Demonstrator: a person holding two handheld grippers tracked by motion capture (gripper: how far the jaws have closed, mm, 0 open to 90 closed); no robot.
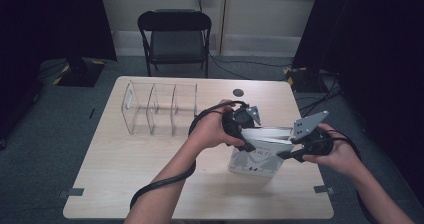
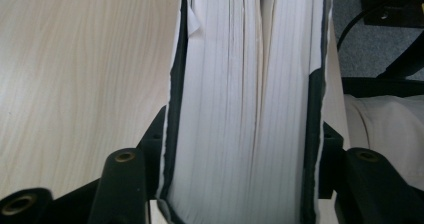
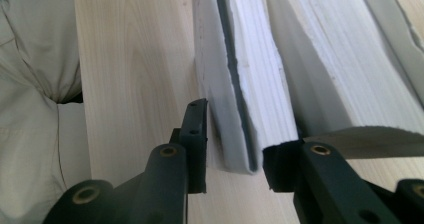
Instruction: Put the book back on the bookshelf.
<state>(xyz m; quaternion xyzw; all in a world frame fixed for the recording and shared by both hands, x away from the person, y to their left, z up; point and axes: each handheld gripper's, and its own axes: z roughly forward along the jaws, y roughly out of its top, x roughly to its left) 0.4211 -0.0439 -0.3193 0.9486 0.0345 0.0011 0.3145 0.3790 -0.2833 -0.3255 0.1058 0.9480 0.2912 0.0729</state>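
White books (image 1: 256, 160) stand upright side by side on the wooden table (image 1: 150, 164), right of the middle; the front cover carries a dark drawing. My left gripper (image 1: 245, 143) comes in from the left over their top. In the left gripper view its jaws press both sides of a thick block of pages (image 2: 240, 109) with dark cover edges. My right gripper (image 1: 286, 154) reaches in from the right. In the right gripper view its jaws close on the nearest thin book (image 3: 235, 109), with the other books (image 3: 330, 69) beyond.
A clear acrylic rack (image 1: 160, 110) with upright dividers stands at the table's back left. A small dark disc (image 1: 238, 92) lies near the far edge. A black folding chair (image 1: 175, 34) stands behind the table, and cables run over the floor at the right.
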